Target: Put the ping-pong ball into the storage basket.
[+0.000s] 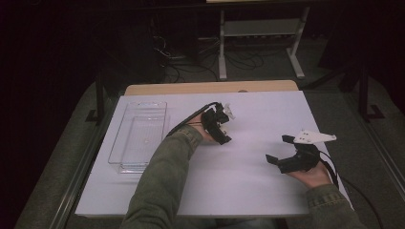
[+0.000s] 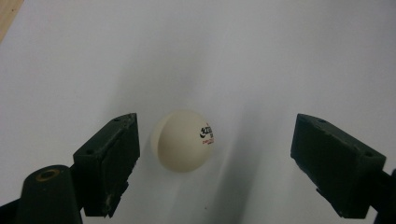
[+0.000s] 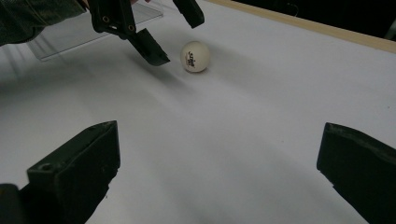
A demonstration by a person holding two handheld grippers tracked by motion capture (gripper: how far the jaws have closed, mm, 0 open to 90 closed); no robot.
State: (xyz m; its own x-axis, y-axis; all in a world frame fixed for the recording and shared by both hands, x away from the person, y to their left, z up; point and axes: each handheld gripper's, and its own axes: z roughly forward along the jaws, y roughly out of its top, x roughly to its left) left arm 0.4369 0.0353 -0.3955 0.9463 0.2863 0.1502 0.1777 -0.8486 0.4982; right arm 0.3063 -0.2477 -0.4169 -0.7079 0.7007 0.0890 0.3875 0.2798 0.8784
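A white table-tennis ball [image 2: 184,140] with small dark print lies on the white table top [image 1: 248,167]. My left gripper [image 2: 218,140] is open around it: the ball sits close beside the jaw at the left of the left gripper view, with a wide gap to the other jaw. The right gripper view shows the ball [image 3: 194,56] between the left gripper's [image 3: 175,32] lowered jaws. In the high view the left gripper [image 1: 223,126] is near the table's middle. My right gripper [image 1: 279,149] rests at the right, open and holding nothing, aimed toward the ball.
A clear plastic tray [image 1: 138,136] stands on the left part of the table, just left of my left forearm [image 1: 162,176]. A wooden strip [image 1: 210,88] runs along the table's far edge. Beyond it are a white rack's legs [image 1: 222,57] and cables on the floor.
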